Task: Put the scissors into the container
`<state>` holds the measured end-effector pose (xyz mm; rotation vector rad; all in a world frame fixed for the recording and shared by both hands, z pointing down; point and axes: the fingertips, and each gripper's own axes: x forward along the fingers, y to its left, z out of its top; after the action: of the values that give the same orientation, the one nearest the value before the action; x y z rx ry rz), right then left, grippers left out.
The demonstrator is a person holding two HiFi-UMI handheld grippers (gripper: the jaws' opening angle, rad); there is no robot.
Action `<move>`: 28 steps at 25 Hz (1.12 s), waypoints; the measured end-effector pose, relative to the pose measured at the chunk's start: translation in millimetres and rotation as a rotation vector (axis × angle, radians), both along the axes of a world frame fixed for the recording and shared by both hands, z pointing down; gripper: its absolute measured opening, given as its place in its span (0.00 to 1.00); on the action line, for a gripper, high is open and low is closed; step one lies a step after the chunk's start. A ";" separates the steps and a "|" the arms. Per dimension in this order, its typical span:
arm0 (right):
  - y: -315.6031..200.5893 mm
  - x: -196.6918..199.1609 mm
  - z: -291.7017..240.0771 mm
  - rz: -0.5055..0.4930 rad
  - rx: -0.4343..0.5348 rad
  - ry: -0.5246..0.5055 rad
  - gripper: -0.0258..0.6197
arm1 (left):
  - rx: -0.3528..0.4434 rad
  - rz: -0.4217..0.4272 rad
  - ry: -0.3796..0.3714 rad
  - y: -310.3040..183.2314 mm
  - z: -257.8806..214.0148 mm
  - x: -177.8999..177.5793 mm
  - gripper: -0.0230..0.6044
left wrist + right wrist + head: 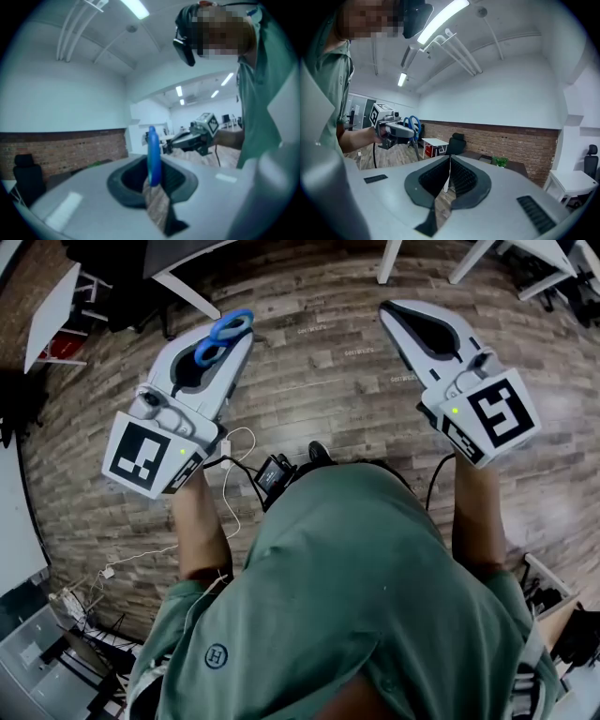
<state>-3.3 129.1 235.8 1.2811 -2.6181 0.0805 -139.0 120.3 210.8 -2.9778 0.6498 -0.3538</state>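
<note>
A wood-plank floor [319, 362] lies below, and a brick wall [506, 140] and a white table [436, 141] stand at the room's far side. A person in a green shirt [366, 568] holds both tools above the floor, well apart. The left tool [236, 341] is clamped on the scissors [225, 332], whose blue handle loops stick out past its tips. The right tool [392, 311] has its jaws pressed together with nothing between them.
</note>
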 end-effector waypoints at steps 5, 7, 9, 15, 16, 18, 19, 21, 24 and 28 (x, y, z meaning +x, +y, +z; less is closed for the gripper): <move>-12.6 5.9 -24.5 0.012 0.009 0.006 0.05 | 0.003 0.023 0.007 -16.8 -18.5 11.5 0.10; -12.7 8.5 -32.0 0.012 0.002 0.009 0.05 | -0.008 0.025 0.010 -17.7 -25.2 14.6 0.10; -15.7 16.5 -43.4 0.015 0.002 0.006 0.05 | -0.011 0.029 0.007 -18.9 -35.5 21.4 0.10; -30.3 32.3 -57.3 -0.016 0.007 -0.008 0.05 | -0.016 0.000 -0.003 -26.6 -51.4 38.9 0.10; -30.5 32.7 -62.9 -0.023 0.014 -0.010 0.05 | -0.013 -0.004 -0.006 -25.0 -56.6 39.8 0.10; -28.3 33.5 -80.1 -0.036 0.030 -0.014 0.05 | 0.000 -0.015 -0.012 -22.0 -72.7 41.3 0.10; -25.9 34.7 -88.5 -0.043 0.035 -0.014 0.05 | 0.004 -0.021 -0.011 -19.9 -81.2 43.0 0.10; -23.2 38.0 -98.7 -0.058 0.041 -0.014 0.05 | 0.013 -0.033 -0.009 -16.3 -92.3 48.4 0.10; -18.8 29.3 -110.9 -0.072 0.049 -0.015 0.05 | 0.027 -0.041 -0.017 -6.8 -104.6 43.2 0.10; -7.8 22.1 -133.4 -0.091 0.052 -0.013 0.05 | 0.026 -0.058 -0.014 5.9 -127.0 35.4 0.10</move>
<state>18.9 121.3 102.5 1.1786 -2.7022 0.0059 -103.7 126.2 83.7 -2.9336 0.7349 -0.3669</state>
